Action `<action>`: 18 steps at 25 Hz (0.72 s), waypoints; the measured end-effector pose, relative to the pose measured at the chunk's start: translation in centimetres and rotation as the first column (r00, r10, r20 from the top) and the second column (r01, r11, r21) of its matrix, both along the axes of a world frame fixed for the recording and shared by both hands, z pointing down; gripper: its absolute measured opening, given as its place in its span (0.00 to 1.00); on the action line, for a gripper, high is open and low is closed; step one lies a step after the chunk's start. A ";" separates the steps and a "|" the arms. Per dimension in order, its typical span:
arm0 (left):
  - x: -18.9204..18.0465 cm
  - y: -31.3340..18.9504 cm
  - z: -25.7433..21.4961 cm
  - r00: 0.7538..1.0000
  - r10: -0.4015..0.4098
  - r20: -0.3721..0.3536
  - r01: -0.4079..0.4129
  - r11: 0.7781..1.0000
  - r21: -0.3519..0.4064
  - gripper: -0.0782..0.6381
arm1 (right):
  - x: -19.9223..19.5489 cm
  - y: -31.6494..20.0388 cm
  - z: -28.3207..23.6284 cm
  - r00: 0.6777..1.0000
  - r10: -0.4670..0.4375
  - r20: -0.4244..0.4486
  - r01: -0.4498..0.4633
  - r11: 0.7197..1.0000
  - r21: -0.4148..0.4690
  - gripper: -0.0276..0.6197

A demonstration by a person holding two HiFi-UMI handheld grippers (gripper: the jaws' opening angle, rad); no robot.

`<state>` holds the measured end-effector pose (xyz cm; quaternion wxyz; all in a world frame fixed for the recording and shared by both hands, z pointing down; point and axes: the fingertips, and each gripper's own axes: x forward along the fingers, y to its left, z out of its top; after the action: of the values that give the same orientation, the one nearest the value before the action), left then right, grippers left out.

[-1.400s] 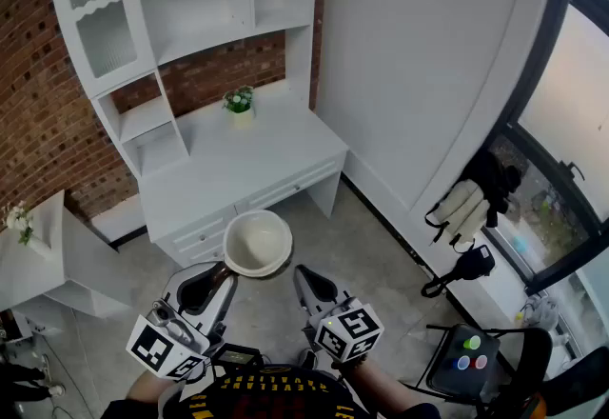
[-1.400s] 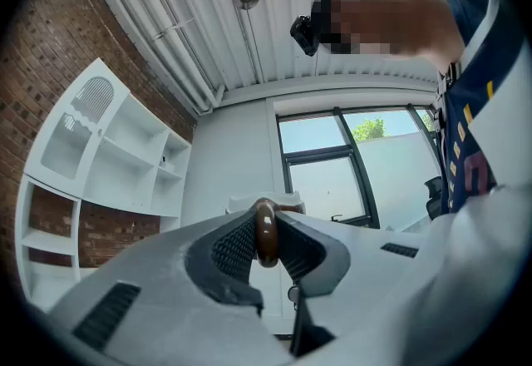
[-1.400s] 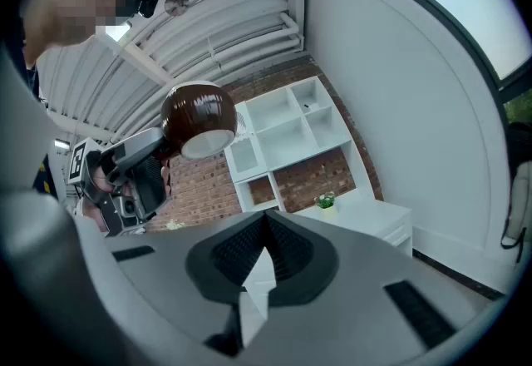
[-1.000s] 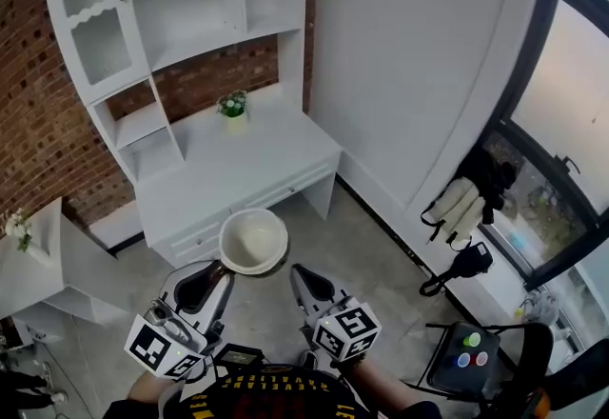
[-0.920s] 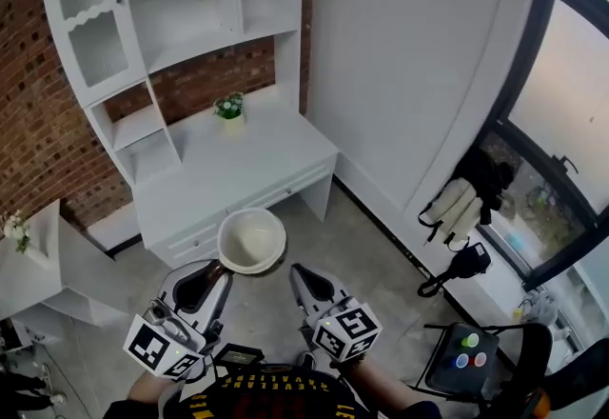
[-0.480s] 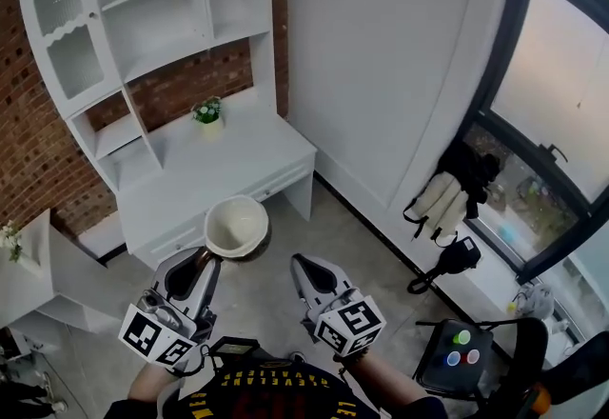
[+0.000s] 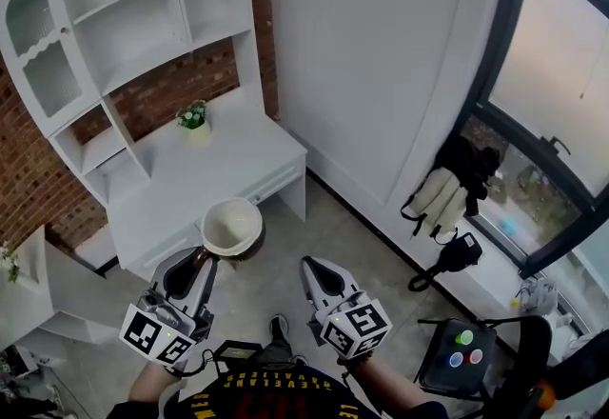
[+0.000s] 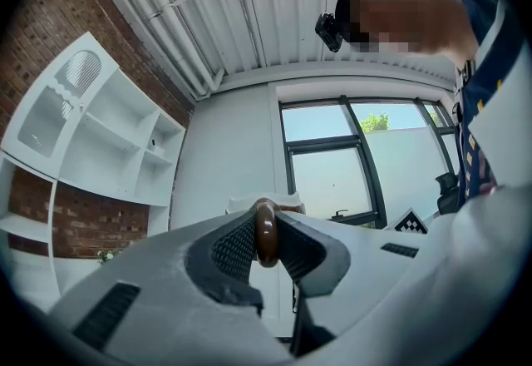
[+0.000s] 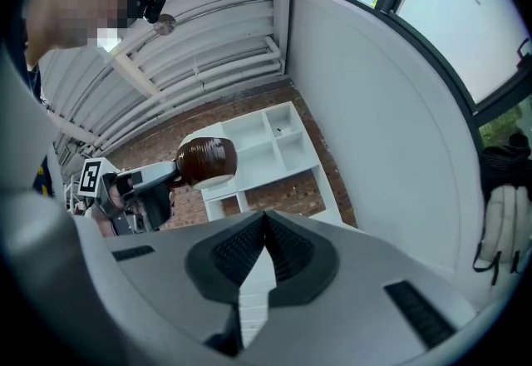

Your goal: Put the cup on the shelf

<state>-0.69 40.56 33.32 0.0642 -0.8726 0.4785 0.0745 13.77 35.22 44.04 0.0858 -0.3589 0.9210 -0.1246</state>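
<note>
White desk [image 7: 214,165] and shelves [image 7: 124,3] stand against brick wall [image 7: 157,98] on grey floor [image 7: 352,236].

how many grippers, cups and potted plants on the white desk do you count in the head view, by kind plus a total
grippers: 2, the left gripper and the right gripper
cups: 1, the cup, its handle clamped in the left gripper
potted plants: 1, the potted plant on the desk
total: 4
</note>
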 end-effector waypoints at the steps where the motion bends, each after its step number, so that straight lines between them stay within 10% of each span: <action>1: -0.1 -0.9 0.1 1.000 0.003 -0.003 -0.003 1.000 -0.001 0.19 | 0.0 -0.8 0.1 1.000 0.005 -0.003 -0.005 1.000 -0.003 0.05; 18: -3.9 -17.5 0.1 0.995 0.101 -0.008 -0.101 0.994 0.036 0.19 | -3.3 -16.2 -1.1 0.990 0.122 -0.068 -0.122 0.992 0.007 0.05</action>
<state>-4.64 23.06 33.43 0.0735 -0.8939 0.4327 0.0906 10.52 19.07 42.92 0.0622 -0.4186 0.8999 -0.1054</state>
